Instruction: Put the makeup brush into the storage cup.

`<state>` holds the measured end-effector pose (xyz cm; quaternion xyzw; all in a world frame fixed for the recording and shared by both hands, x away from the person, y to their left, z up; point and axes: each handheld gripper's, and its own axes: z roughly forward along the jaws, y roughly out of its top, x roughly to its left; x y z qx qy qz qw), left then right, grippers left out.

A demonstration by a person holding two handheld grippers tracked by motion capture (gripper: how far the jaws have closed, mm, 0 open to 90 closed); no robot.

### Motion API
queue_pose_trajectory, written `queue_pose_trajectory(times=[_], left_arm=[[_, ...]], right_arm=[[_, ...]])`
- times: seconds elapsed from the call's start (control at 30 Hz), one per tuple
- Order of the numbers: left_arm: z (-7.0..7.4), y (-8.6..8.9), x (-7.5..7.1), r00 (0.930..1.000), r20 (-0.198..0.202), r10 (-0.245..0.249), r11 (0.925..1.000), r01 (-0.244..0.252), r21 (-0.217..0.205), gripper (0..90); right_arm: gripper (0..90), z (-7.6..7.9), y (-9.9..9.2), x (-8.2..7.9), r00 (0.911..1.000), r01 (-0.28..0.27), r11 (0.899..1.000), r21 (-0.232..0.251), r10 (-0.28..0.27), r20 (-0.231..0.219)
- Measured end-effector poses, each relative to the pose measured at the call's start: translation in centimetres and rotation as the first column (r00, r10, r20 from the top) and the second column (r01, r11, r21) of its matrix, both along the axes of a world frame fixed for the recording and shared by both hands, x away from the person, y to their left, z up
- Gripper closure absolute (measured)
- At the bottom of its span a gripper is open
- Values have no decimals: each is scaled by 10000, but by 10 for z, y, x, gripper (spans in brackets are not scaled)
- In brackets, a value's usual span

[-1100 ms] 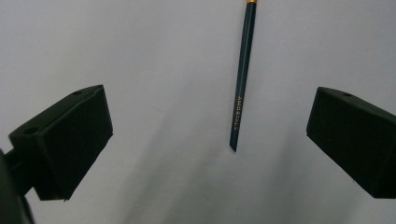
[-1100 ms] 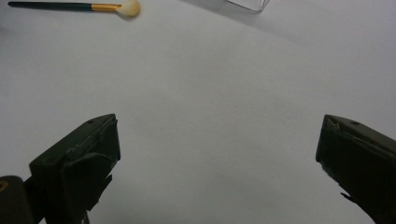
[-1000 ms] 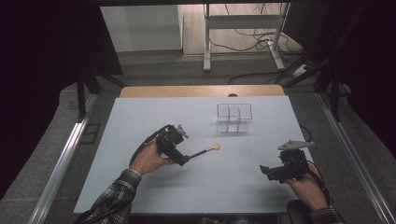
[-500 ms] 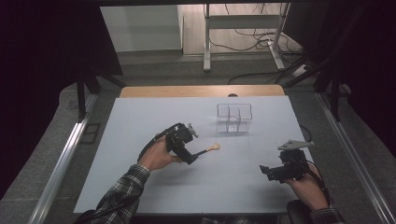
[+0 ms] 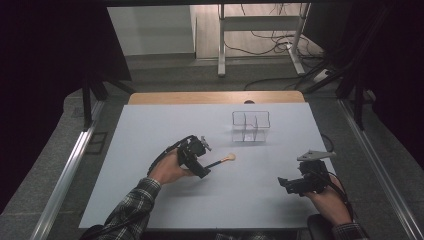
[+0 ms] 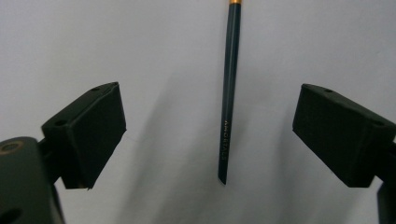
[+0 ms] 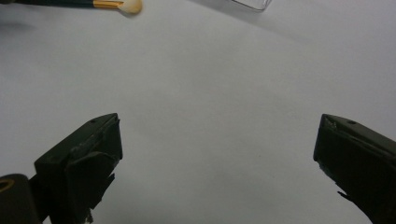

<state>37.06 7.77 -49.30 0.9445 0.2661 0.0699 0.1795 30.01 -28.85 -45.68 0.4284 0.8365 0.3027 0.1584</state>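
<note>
Lying flat on the white table (image 5: 150,200), a small brush (image 5: 222,161) sits near the centre, its dark handle running from lower left to a gold ferrule and pale tip at upper right. Left gripper (image 5: 199,162) sits over the handle's end; in the left gripper view its jaws stand wide apart on either side of the handle (image 6: 229,93), neither touching it, and the handle's cut end falls between them. Faint lettering on the handle is too small to read. Left hand (image 5: 169,170) holds this gripper, with a plaid sleeve (image 5: 131,207) behind it. Beyond the brush tip, apart from it, stands a clear divided organiser (image 5: 250,126). Right gripper (image 5: 285,184) rests well apart at the table's right side, held in the right hand (image 5: 327,197); the right gripper view shows its jaws spread wide over bare table, the brush tip (image 7: 130,6) far ahead.
</note>
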Motion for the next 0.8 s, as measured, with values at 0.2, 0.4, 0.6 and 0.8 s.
queue_pose_trajectory(times=[0.2,0.4,0.6,0.8], left_arm=[[-10,-1,0,9998,-209,-70,10000,71,45,173],[-18,0,0,9985,-517,-165,9998,169,61,296],[-16,1,-2,9956,-869,-364,9992,349,-186,484],[-15,3,-1,9920,-1227,-312,9992,276,-302,846]], right_arm=[[24,0,1,0,10000,-83,10000,-28,83,-10],[29,0,1,0,9999,-115,9999,-16,115,-25],[35,-1,1,0,9998,-196,9998,-38,195,-55],[37,-1,2,0,9997,-241,9997,-51,240,-65]])
